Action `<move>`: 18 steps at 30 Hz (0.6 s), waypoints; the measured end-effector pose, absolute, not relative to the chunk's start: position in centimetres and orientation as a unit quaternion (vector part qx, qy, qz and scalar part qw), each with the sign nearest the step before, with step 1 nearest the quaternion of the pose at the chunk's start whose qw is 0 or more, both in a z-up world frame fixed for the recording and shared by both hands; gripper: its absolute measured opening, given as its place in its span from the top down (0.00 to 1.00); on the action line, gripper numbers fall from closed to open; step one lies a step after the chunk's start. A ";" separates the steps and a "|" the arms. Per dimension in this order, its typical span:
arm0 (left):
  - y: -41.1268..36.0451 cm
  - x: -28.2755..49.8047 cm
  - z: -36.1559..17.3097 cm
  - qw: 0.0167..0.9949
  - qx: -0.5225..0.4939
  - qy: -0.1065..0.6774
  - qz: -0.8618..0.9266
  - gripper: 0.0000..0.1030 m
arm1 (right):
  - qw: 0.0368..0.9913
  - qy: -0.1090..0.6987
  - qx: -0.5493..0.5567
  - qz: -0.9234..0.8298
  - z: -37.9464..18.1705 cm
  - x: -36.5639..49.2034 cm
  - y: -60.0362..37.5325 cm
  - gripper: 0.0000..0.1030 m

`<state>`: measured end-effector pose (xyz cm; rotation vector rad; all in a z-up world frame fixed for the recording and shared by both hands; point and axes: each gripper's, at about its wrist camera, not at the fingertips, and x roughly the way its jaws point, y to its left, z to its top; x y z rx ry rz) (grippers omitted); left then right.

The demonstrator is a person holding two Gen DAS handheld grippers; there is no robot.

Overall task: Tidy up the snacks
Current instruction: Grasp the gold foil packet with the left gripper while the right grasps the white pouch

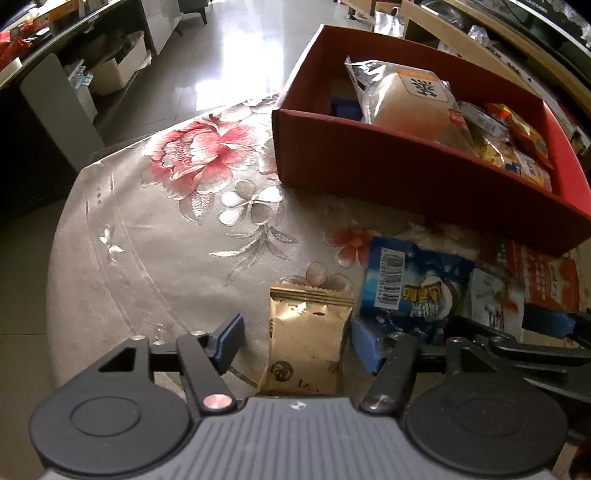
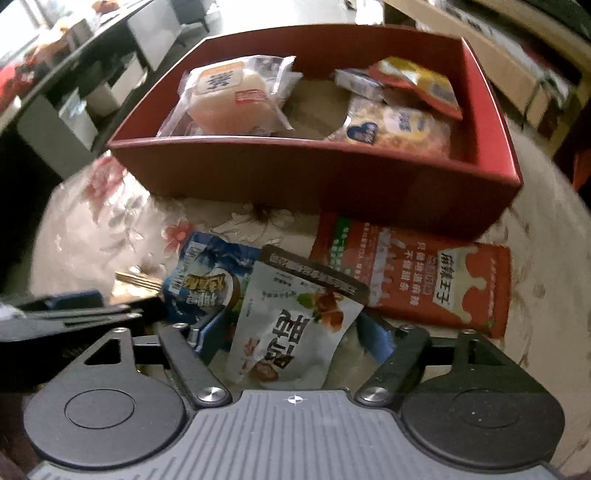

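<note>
A red box (image 1: 388,162) holds several snack packets, among them a wrapped pale cake (image 1: 402,99); the box also shows in the right wrist view (image 2: 314,177). My left gripper (image 1: 295,341) is open around a gold packet (image 1: 308,343) lying on the table, with a gap on the left side. My right gripper (image 2: 291,339) is open around a white packet (image 2: 291,328) with red print. A blue packet (image 2: 207,273) lies left of it and an orange packet (image 2: 417,277) behind it. The right gripper's finger (image 1: 550,323) shows in the left wrist view.
The round table (image 1: 147,258) has a floral cloth and its edge curves at the left. Beyond it are a shiny floor (image 1: 221,55), dark desks with clutter at the left and wooden shelving (image 1: 461,33) behind the box.
</note>
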<state>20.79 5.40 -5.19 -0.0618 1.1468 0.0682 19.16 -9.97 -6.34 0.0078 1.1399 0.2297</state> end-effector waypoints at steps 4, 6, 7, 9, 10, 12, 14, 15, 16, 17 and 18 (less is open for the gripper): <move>4.8 19.9 -5.1 0.838 -0.018 0.545 0.024 0.42 | 0.834 0.534 -0.051 0.127 -6.2 18.2 -9.5 0.39; 4.5 19.3 -5.0 0.838 -0.017 0.545 0.020 0.44 | 0.834 0.531 -0.070 0.130 -6.1 17.4 -9.7 0.40; 4.5 19.0 -5.0 0.837 -0.020 0.547 0.017 0.44 | 0.835 0.529 -0.076 0.131 -6.0 16.9 -9.9 0.40; 4.5 18.4 -4.9 0.835 -0.028 0.550 0.013 0.44 | 0.834 0.530 -0.079 0.134 -5.7 15.8 -10.4 0.41; 4.4 18.2 -4.9 0.835 -0.029 0.550 0.015 0.43 | 0.835 0.528 -0.083 0.135 -5.4 15.3 -10.6 0.41; 4.4 18.2 -4.9 0.837 -0.028 0.546 0.019 0.43 | 0.839 0.518 -0.097 0.137 -4.9 14.1 -10.8 0.41; 4.8 18.6 -5.0 0.839 -0.032 0.543 0.031 0.41 | 0.839 0.518 -0.094 0.137 -4.7 13.6 -11.1 0.41; 5.0 18.9 -5.0 0.839 -0.040 0.541 0.035 0.39 | 0.838 0.520 -0.093 0.135 -4.8 13.6 -11.1 0.40; 5.2 19.1 -5.1 0.840 -0.044 0.539 0.038 0.36 | 0.838 0.520 -0.094 0.132 -5.0 13.7 -11.0 0.40; 5.2 19.3 -5.2 0.841 -0.044 0.538 0.042 0.34 | 0.838 0.521 -0.096 0.131 -5.0 13.8 -11.0 0.40; 5.1 19.4 -5.3 0.842 -0.041 0.536 0.047 0.33 | 0.838 0.521 -0.094 0.132 -5.1 14.0 -10.9 0.39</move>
